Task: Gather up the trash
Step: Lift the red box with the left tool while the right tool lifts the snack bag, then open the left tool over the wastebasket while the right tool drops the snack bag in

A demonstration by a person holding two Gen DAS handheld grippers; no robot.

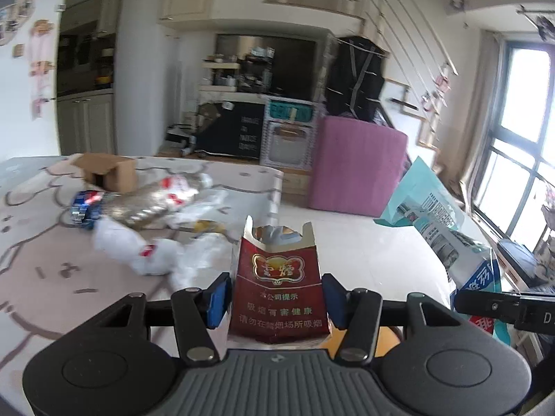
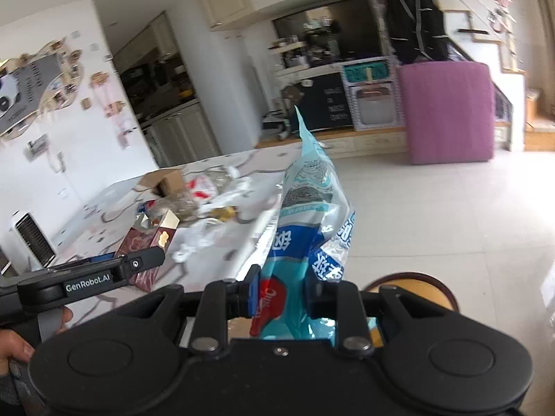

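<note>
My left gripper (image 1: 276,300) is shut on a red cigarette pack (image 1: 277,284) with its torn top open, held upright above the table's near right edge. The pack also shows in the right wrist view (image 2: 149,246), held by the left gripper (image 2: 135,263). My right gripper (image 2: 287,291) is shut on a light blue and white plastic bag (image 2: 308,208), held up beside the table; the bag shows in the left wrist view (image 1: 433,222) at the right. More trash lies on the table: crumpled white plastic (image 1: 138,249), a crushed clear bottle (image 1: 145,204) and a blue wrapper (image 1: 85,208).
The table (image 1: 41,277) has a pink cartoon-print cloth. A small open cardboard box (image 1: 107,170) stands at its far side. A round wooden stool (image 2: 416,287) is below the right gripper. A purple covered block (image 1: 357,166) stands on the tiled floor beyond. A white heater (image 2: 27,239) is at left.
</note>
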